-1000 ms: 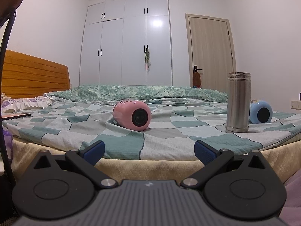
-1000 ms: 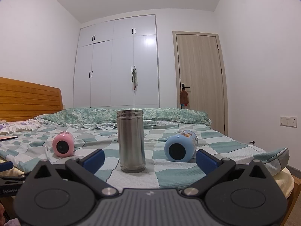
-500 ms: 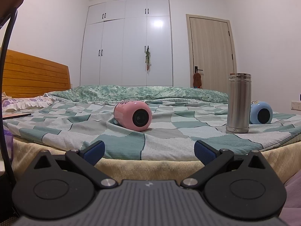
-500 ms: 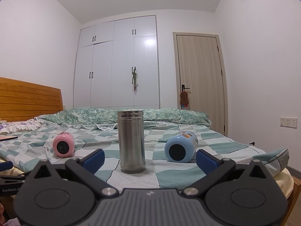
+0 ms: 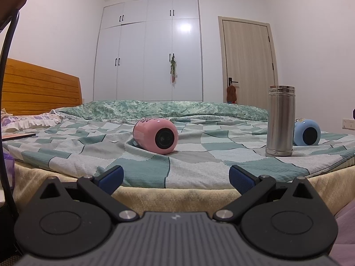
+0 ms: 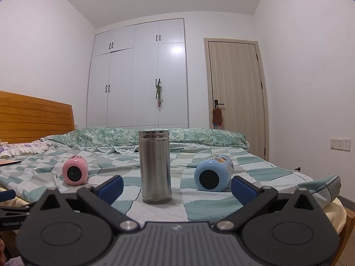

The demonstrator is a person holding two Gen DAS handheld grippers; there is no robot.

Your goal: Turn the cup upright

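A pink cup (image 5: 155, 136) lies on its side on the checked bedspread, its end facing me; it also shows in the right wrist view (image 6: 75, 170). A blue cup (image 6: 213, 175) lies on its side to the right; it also shows in the left wrist view (image 5: 307, 132). A steel flask (image 6: 155, 165) stands upright between them, also in the left wrist view (image 5: 280, 120). My left gripper (image 5: 175, 177) is open and empty, short of the bed's edge, facing the pink cup. My right gripper (image 6: 176, 186) is open and empty, facing the flask.
The bed (image 5: 199, 168) has a wooden headboard (image 5: 40, 88) at the left and a rolled green quilt (image 5: 168, 108) at the back. White wardrobes (image 6: 137, 77) and a door (image 6: 235, 97) stand behind. A dark chair frame (image 5: 6, 66) is at my left.
Both views have shifted very slightly; the cups and flask have not moved. Both grippers stay open.
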